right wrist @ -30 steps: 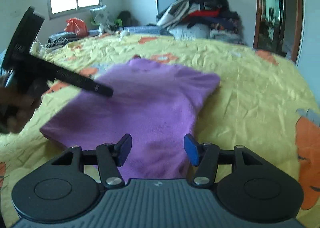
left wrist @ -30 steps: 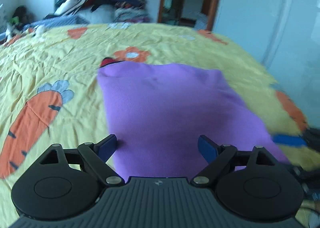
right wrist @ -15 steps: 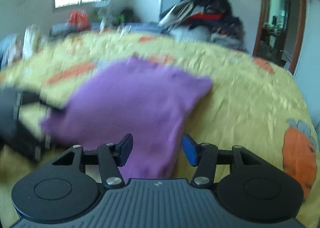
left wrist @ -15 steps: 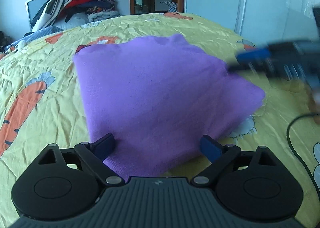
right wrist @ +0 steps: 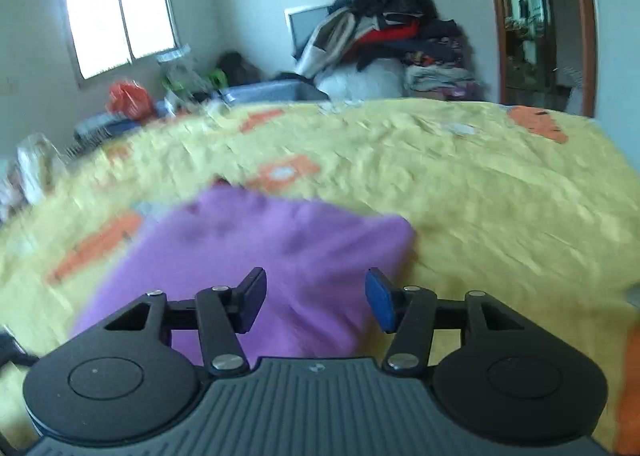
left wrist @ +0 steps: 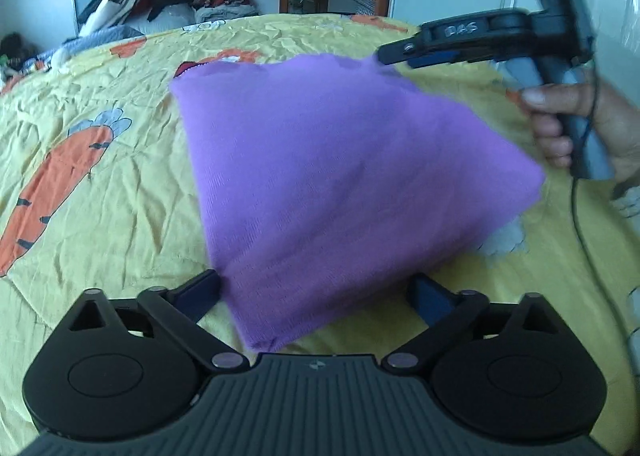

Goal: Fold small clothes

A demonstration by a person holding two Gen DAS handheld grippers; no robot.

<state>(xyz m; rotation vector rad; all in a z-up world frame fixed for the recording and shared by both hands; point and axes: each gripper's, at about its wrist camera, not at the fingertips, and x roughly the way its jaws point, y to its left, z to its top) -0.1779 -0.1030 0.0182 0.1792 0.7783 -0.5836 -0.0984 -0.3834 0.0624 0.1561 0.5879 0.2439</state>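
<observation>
— On yellow bedsheet: what item?
— Folded purple garment, lying flat; near corner sits between left gripper jaws, lately widening, nothing clamped.
— Right gripper?
— Half-open above garment's far edge; blurred, seemingly empty.

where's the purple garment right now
The purple garment lies on the yellow carrot-print bedspread, centre of the left wrist view, its near corner between the open left tongs, with the right tongs over its far right corner.

Yellow bedspread open around purple garment; clothes pile far edge.
</observation>
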